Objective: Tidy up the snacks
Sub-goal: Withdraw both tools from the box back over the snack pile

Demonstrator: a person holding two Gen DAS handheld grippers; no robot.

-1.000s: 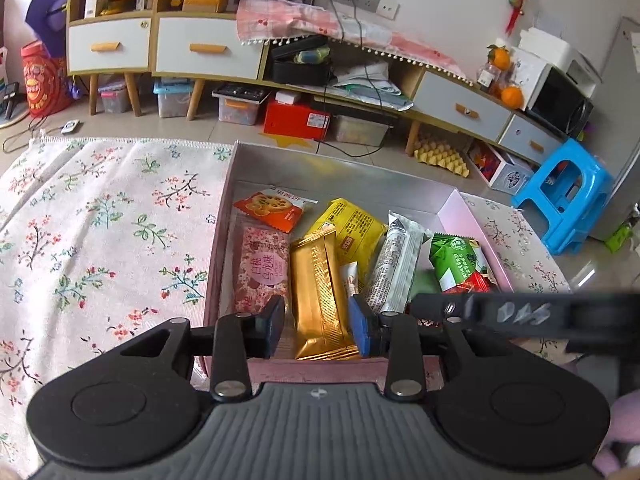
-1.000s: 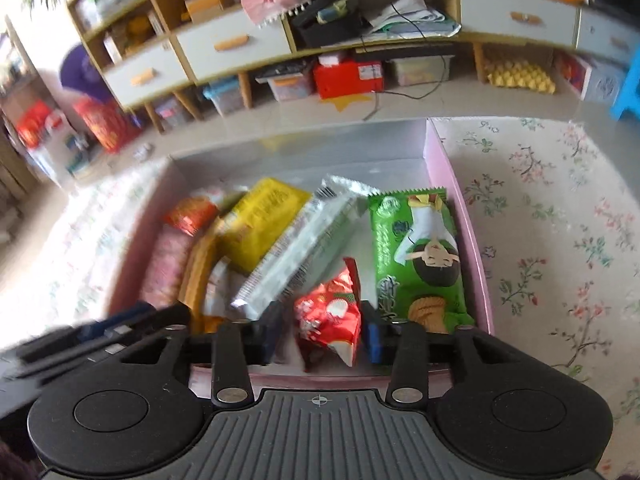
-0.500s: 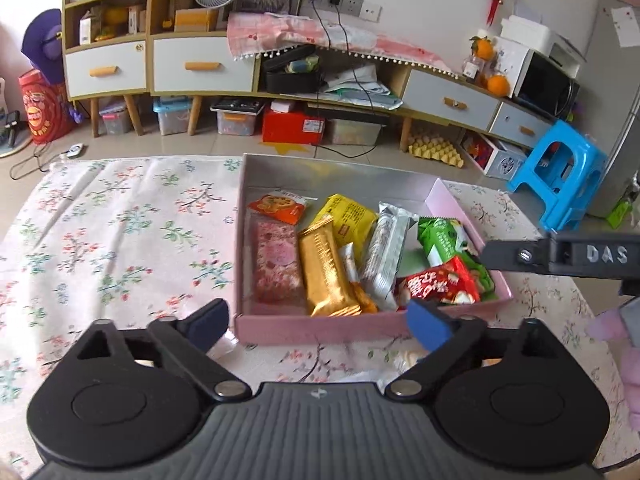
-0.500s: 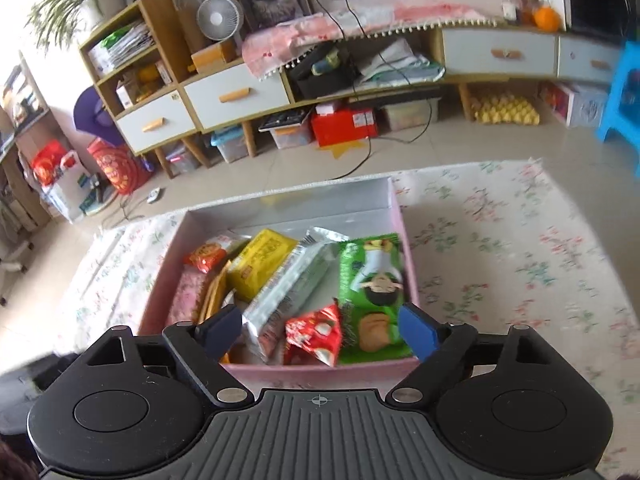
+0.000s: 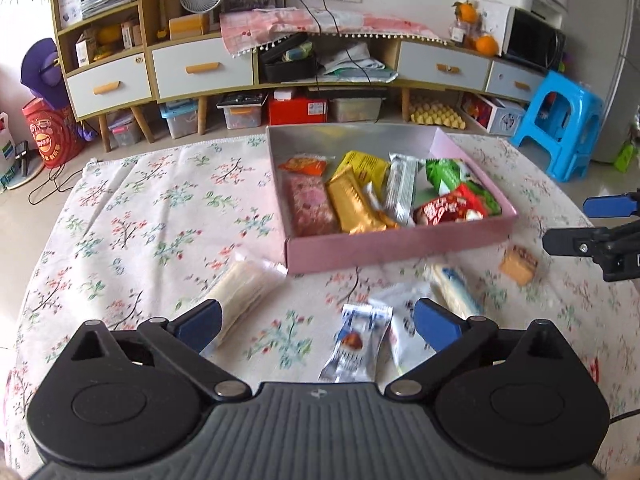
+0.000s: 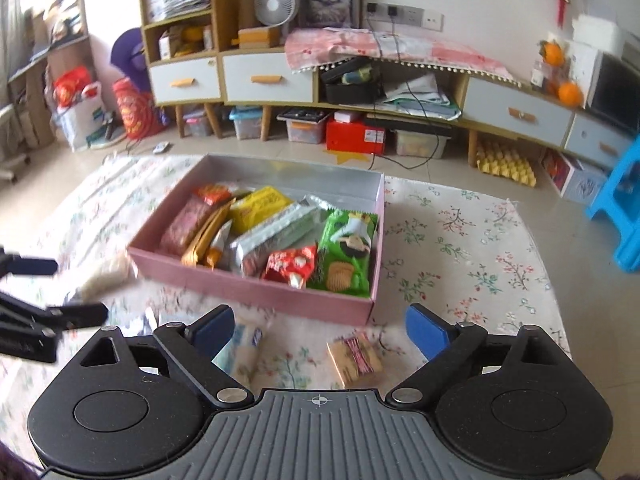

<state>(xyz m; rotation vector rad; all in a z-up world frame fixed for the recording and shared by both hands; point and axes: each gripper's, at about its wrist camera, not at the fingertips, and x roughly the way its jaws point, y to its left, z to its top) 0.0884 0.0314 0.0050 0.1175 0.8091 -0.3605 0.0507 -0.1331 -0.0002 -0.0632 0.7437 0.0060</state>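
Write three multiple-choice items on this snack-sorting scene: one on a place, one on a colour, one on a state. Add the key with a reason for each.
1. Where does the red snack packet lie?
A. inside the pink box
B. on the floral tablecloth
C. on the blue stool

2. What colour is the packet at the box's right end in the right wrist view?
A. purple
B. green
C. black

3. How do the fingers of the right gripper stand?
A. clamped on a packet
B. shut on nothing
C. spread wide, gripping nothing

Key: 1 A, it rests among the packets near the box's front wall. 2 B, the green packet lies against that wall. 3 C, the jaws have just been opening, and the cracker pack lies on the cloth untouched.
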